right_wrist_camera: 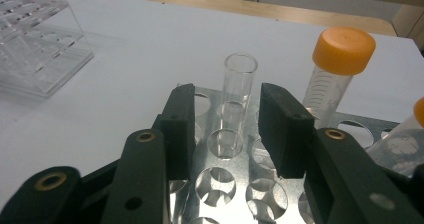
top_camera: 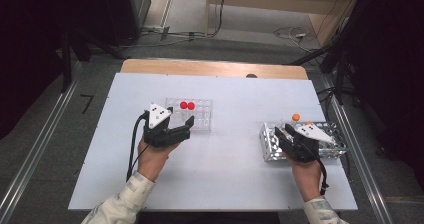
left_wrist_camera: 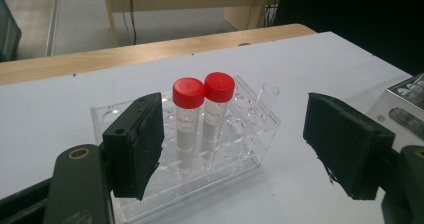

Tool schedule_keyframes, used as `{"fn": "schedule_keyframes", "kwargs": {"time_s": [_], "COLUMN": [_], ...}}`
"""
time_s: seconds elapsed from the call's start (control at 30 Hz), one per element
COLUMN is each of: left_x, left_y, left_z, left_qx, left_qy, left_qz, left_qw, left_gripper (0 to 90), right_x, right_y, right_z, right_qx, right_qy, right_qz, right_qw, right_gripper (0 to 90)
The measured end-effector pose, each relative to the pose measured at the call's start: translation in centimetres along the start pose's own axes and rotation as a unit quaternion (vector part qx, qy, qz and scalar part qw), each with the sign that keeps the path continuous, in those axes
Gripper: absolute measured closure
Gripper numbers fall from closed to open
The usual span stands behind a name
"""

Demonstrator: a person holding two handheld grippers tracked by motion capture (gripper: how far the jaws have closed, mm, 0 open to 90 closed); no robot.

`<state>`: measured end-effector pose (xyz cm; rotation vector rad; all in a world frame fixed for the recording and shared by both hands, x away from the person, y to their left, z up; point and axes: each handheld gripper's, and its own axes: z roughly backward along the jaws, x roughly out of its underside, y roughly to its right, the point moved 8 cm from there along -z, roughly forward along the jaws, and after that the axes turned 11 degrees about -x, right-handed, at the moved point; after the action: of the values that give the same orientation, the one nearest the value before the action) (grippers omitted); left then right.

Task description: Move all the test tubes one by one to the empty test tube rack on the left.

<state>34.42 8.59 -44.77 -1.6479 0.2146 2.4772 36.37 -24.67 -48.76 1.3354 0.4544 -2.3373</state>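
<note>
- Black jaws of the right gripper (right_wrist_camera: 227,134) stood nearest the lens, part-closed on either side of an uncapped clear tube (right_wrist_camera: 235,104) in the metal rack (top_camera: 267,146), a gap showing at each pad, so nothing was gripped yet.
- White table (top_camera: 225,174) carried two racks: the metal one at about four o'clock and the clear plastic rack (left_wrist_camera: 165,194) at about ten o'clock from the table's middle.
- Left gripper (left_wrist_camera: 232,144) hung wide open and empty, just short of the clear rack, its left pad close to the rack's near wall.
- Work looked partly done, by my reading: two red-capped tubes (left_wrist_camera: 200,119) and one open tube (left_wrist_camera: 267,96) already stood in the clear rack, and the metal rack's tubes remained.
- Orange-capped tube (right_wrist_camera: 336,74) stood at two o'clock from the clear tube, near the right jaw and likely to be nudged; a second orange cap (right_wrist_camera: 419,109) was at the frame's edge.
</note>
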Motion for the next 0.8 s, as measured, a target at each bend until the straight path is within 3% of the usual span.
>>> {"fn": "schedule_keyframes", "kwargs": {"time_s": [0.3, 0.8], "left_x": [0.0, 0.0], "left_y": [0.0, 0.0], "left_z": [0.0, 0.1], "left_qx": [-0.001, 0.0], "left_qy": [0.001, 0.001], "left_qz": [-0.001, -0.001], "left_qw": [1.0, 1.0], "left_gripper": [24.6, 24.6], "right_x": [0.0, 0.0], "right_y": [0.5, 0.6], "right_z": [-1.0, -1.6], "right_qx": [0.011, 0.018], "right_qy": [-0.011, -0.018], "right_qz": [-0.014, -0.015], "right_qw": [0.9998, 0.9996], "right_gripper": [65.9, 72.7]}}
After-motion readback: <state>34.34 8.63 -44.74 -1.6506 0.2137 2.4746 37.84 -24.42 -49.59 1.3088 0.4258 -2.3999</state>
